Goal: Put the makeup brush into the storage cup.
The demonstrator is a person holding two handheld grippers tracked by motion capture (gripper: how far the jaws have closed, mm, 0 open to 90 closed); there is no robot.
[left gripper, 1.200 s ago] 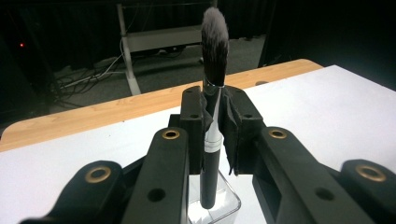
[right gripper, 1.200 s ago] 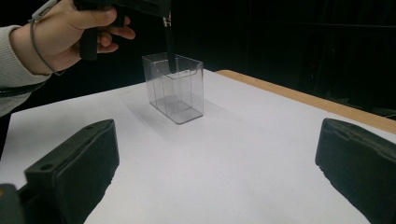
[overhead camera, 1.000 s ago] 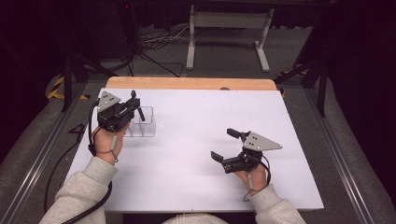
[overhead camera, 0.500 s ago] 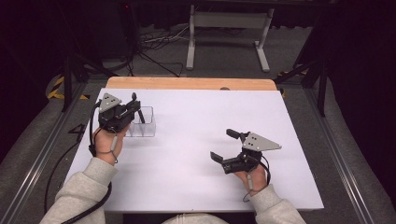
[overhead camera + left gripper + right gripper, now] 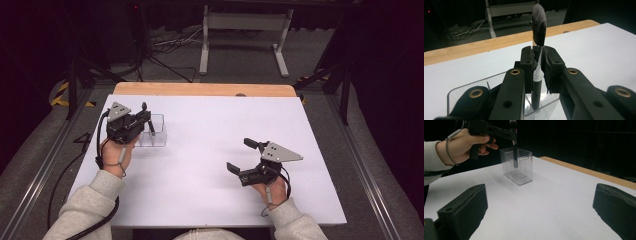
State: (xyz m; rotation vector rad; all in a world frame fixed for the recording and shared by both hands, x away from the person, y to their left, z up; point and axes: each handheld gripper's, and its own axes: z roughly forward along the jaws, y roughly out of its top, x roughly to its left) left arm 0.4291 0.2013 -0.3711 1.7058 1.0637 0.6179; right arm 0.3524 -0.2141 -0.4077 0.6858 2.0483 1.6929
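White table (image 5: 210, 150): left tongs (image 5: 538, 58) clamped on the makeup brush (image 5: 538, 30) ferrule, upright, handle down in the clear box (image 5: 517, 166); light, stiff, slick, so hold there; right tongs (image 5: 244, 154) apart

Brush (image 5: 538, 62) stands in box (image 5: 156, 131) — far left on table (image 5: 210, 150).

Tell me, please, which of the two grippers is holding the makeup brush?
The left gripper, shut on the makeup brush over the clear box; the right gripper is open.
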